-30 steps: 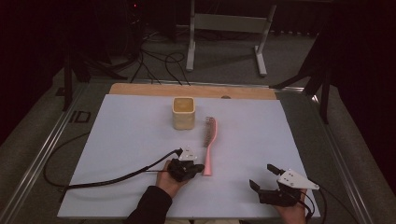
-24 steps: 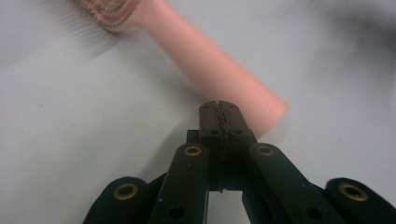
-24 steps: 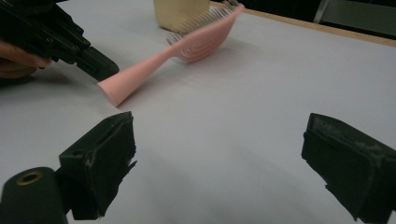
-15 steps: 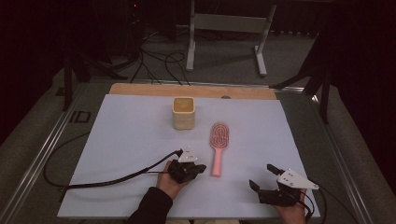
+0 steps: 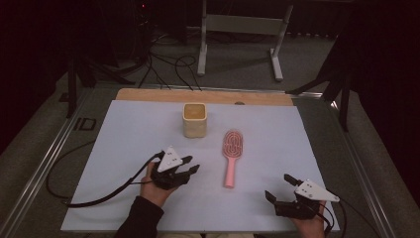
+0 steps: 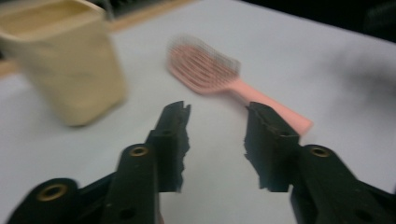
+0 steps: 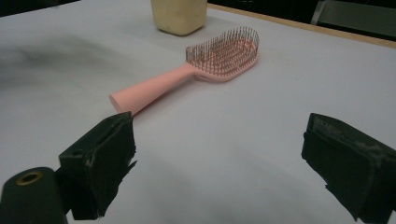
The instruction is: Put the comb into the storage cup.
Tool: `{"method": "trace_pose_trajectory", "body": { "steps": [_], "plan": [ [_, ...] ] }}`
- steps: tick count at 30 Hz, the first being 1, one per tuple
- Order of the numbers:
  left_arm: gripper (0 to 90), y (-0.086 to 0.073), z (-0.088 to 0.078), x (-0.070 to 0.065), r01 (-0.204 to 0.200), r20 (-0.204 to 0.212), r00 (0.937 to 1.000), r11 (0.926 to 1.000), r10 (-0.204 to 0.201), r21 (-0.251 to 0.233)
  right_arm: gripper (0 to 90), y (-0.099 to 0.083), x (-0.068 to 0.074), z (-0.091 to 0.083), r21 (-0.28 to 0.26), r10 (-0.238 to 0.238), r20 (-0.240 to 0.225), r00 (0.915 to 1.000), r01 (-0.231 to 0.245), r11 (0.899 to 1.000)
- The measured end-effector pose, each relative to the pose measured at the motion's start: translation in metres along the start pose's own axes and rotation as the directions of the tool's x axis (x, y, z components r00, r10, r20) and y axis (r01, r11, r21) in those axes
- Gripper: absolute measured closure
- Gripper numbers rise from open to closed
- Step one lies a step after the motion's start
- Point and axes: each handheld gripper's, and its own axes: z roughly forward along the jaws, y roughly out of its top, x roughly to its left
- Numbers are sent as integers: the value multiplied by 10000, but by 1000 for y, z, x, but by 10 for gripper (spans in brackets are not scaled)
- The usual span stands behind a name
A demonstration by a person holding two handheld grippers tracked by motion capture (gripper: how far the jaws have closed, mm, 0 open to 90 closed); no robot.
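Note:
A pink hairbrush (image 5: 231, 152) lies flat on the white table top (image 5: 124, 129), bristles up, handle toward the person. My left gripper (image 5: 193, 164) hovers just left of the handle. Its jaws have just been opening and nothing is between them. In the left gripper view my left gripper (image 6: 217, 112) points past the hairbrush (image 6: 219, 74) and a cream square cup (image 6: 70, 70). That cup (image 5: 194, 120) stands upright behind the brush. My right gripper (image 5: 278, 186) rests open near the front right edge. In its own view, my right gripper (image 7: 222, 123) frames the hairbrush (image 7: 210, 63) and cup (image 7: 180, 16).
A wooden strip (image 5: 198, 95) runs along the table's far edge. Beyond it a metal stand (image 5: 237, 29) and cables sit on the dark floor. A black cable (image 5: 99, 198) trails left from the left gripper across the table.
The brush stood on its edge in the left gripper, then dropped flat with bristles up. The left gripper has let go, opened and drawn back to the left. The right gripper kept still.

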Motion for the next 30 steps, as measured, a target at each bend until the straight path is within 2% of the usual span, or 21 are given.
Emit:
{"method": "trace_pose_trajectory", "body": {
  "steps": [1, 2, 3, 5, 6, 7, 8, 9, 10, 12, 13, 14, 15, 16, 17, 18, 20, 21, 22, 27, 30],
  "plan": [
    [525, 0, -15, 8, 87, -309, 9995, 9996, -96, -285, 92, 0, -1, 0, -5, 5, 17, 10000, -5, 10000],
    [465, 0, -15, 8, 87, -309, 9995, 9996, -96, -285, 92, 0, -1, 0, -5, 5, 17, 10000, -5, 10000],
    [412, -1, -29, 14, 228, -750, 9968, 9986, -263, -471, 92, 0, -1, 0, -1, 37, 28, 10000, -37, 10000],
    [375, -1, -29, 14, 228, -750, 9968, 9986, -263, -471, 92, 0, -1, 0, -4, 42, 26, 10000, -42, 10000],
    [275, -7, -52, 27, 535, -1556, 9857, 9955, -651, -779, 91, 0, -1, 0, -15, 5, 52, 10000, -5, 10000],
    [243, -7, -52, 27, 535, -1556, 9857, 9955, -651, -779, 91, 0, -1, 0, -23, 46, 48, 10000, -46, 10000],
    [223, -13, -64, 35, 761, -1899, 9774, 9928, -927, -930, 91, 0, -1, 0, -19, 87, 61, 9999, -87, 10000],
    [197, -13, -64, 35, 761, -1899, 9774, 9928, -927, -930, 90, 0, -1, 1, -21, 79, 91, 9999, -79, 10000],
    [167, -21, -76, 42, 959, -2275, 9666, 9896, -1183, -1070, 90, 1, -1, 1, -4, 102, 101, 9999, -102, 9999],
    [151, -31, -88, 47, 1075, -2582, 9562, 9859, -1377, -1279, 88, 1, -1, 1, -6, 141, 80, 9999, -141, 9999],
    [146, -31, -88, 47, 1075, -2582, 9562, 9859, -1377, -1279, 88, 1, -1, 1, -4, 148, 89, 9999, -148, 9999],
    [135, -36, -93, 49, 1116, -2714, 9516, 9848, -1444, -1328, 87, 1, -1, 1, 2, 152, 80, 9999, -152, 9999],
    [135, -42, -98, 50, 1156, -2889, 9455, 9841, -1505, -1346, 87, 1, -1, 1, 2, 152, 80, 9999, -152, 9999],
    [97, -52, -107, 54, 1282, -3150, 9347, 9829, -1643, -1323, 84, 1, -1, 2, 37, 175, 77, 9998, -175, 9998],
    [86, -52, -107, 54, 1282, -3150, 9347, 9829, -1643, -1323, 84, 1, -1, 2, 37, 175, 77, 9998, -175, 9998],
    [71, -61, -115, 57, 1489, -3397, 9220, 9800, -1859, -1322, 84, 2, 0, 3, 86, 189, 74, 9998, -190, 9998],
    [34, -70, -122, 60, 1659, -3627, 9095, 9773, -2031, -1314, 82, 2, 1, 4, 109, 189, 101, 9998, -191, 9998],
    [10, -70, -122, 60, 1659, -3627, 9095, 9773, -2031, -1314, 82, 3, 1, 4, 101, 196, 90, 9998, -197, 9998],
    [4, -78, -128, 62, 1754, -3725, 9033, 9756, -2129, -1321, 82, 3, 2, 4, 131, 176, 120, 9998, -178, 9998],
    [0, -88, -136, 63, 1779, -3812, 8979, 9736, -2201, -1431, 82, 4, 3, 4, 149, 126, 171, 9998, -129, 9998],
    [0, -94, -143, 61, 1719, -3809, 8973, 9713, -2232, -1643, 82, 4, 4, 4, 153, 122, 213, 9997, -126, 9998]
  ]
}}
